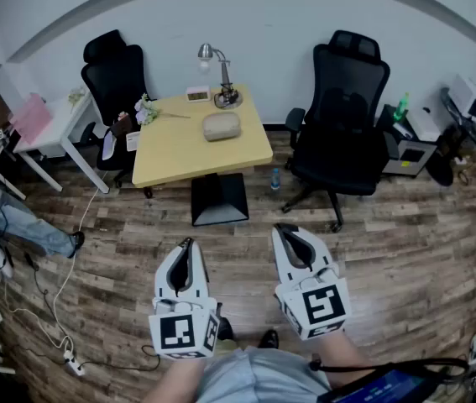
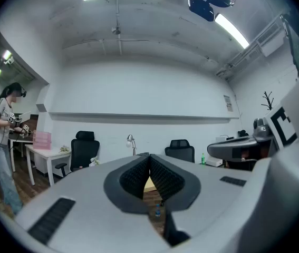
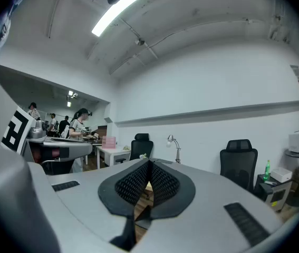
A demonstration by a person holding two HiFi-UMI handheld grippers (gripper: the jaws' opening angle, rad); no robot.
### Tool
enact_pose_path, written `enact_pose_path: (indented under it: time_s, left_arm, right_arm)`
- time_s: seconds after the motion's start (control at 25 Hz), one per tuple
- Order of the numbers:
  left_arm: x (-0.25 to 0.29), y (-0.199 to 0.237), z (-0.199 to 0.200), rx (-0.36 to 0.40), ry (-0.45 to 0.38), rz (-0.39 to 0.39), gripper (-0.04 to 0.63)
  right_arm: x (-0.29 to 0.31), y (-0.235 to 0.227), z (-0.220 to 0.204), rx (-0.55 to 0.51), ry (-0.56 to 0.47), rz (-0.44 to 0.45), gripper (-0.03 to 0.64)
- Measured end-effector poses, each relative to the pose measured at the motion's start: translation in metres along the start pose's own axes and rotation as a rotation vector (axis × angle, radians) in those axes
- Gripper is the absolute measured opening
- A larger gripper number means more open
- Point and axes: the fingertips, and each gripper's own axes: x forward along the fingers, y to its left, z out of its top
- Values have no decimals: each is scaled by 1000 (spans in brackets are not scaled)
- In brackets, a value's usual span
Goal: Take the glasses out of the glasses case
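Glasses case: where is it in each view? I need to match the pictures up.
Head view: the case lies on the table, just in front of the lamp.
Left gripper view: not in view; the left gripper hides nearly all of the table top.
Right gripper view: not in view; the right gripper hides the table top.
Shared landmark: the lamp.
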Motion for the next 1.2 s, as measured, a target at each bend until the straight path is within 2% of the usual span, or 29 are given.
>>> enact_pose_path:
  time_s: [0.44, 0.48, 0.52, 0.56, 0.92, 1.2]
  left_arm:
    - [2, -9, 1, 6, 5, -1, 6]
    - [1, -9, 2, 7, 5, 2, 6]
    - [1, -9, 2, 7, 4, 5, 6]
    - [1, -9, 2, 7, 4, 9, 6]
    - [0, -8, -1, 4, 15, 48, 6]
    - [27, 7, -16, -10, 41, 51, 6]
  right_arm:
    - [-5, -10, 4, 11, -25, -8, 15]
    - [-5, -10, 6, 15, -34, -5, 39]
    - [-5, -10, 7, 17, -40, 3, 149]
    - [-5, -11, 9, 17, -44, 10, 217]
    - [-5, -21, 9, -14, -50, 13, 227]
    - [24, -36, -3, -16, -26, -2, 226]
